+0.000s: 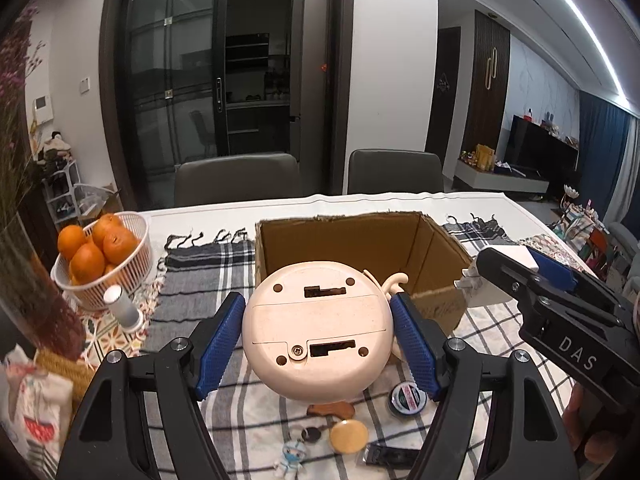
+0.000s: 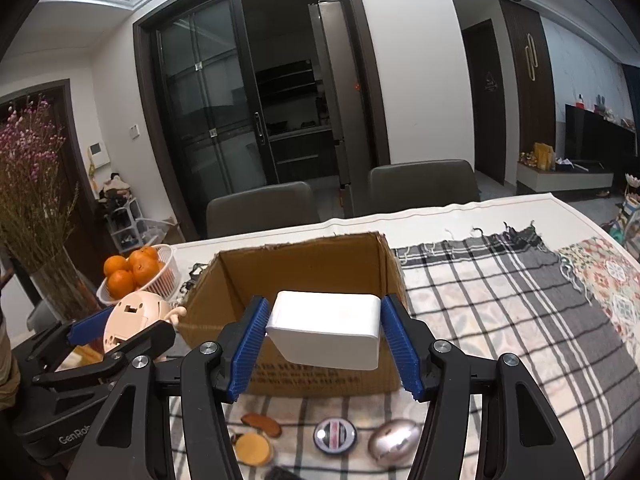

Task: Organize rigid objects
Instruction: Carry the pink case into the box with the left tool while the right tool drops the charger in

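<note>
Sorting under way: two items lifted at the box, box interior showing nothing inside, small pieces left on the cloth

Left gripper [image 1: 320, 336] clamped half-wide on a cream round gadget [image 1: 316, 328], underside up; right gripper [image 2: 324, 340] clamped on a white block [image 2: 326, 328], both near the cardboard box [image 2: 304, 264] at the table's middle. Near edge: orange disc [image 2: 252, 448], round tin [image 2: 335, 434], silver egg [image 2: 394, 442]. Checked cloth [image 2: 500, 320]; basket of oranges [image 1: 132, 264] at left edge; two chairs, dark glass doors beyond

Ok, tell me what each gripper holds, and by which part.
Left gripper: round cream toy, clamped across its sides. Right gripper: white box, by its two ends.
</note>
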### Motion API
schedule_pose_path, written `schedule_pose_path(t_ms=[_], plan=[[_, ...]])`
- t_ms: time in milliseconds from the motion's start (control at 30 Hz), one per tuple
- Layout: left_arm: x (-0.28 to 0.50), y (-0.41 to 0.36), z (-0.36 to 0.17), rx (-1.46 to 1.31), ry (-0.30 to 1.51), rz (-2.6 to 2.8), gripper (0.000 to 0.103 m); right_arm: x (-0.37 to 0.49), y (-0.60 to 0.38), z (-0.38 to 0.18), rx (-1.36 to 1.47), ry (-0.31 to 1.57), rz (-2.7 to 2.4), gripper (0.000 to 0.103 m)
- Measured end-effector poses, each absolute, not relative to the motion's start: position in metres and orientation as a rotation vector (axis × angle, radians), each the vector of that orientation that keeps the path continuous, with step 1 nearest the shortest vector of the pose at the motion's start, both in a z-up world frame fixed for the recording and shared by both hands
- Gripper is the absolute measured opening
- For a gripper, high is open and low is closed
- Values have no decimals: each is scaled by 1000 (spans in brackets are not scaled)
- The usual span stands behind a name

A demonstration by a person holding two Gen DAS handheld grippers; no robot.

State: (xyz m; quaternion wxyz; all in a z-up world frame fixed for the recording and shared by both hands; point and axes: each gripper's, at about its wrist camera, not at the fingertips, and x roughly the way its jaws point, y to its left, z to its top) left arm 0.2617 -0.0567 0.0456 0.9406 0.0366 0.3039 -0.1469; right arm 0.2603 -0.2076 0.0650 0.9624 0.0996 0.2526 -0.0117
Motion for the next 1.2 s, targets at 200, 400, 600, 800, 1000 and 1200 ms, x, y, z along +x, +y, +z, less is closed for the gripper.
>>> schedule_pose_path(t_ms=[200, 400, 600, 800, 1000, 1200], plan=[[289, -62, 53, 88, 663, -322, 74, 288, -210, 78, 175, 547, -4, 59], [321, -70, 52, 99, 741, -337, 74, 318, -211, 82, 138, 605, 14, 59], [352, -78, 44, 97, 829, -336, 74, 354, -219, 69, 151, 719, 47, 59], [373, -85, 34, 113, 908, -335, 74, 381, -227, 55, 181, 827, 63, 59], [385, -88, 27, 96, 976, -312, 77, 400, -234, 42, 209, 922, 80, 60], [375, -87, 34, 109, 935, -292, 86, 399, -239, 43, 230, 916, 62, 61]])
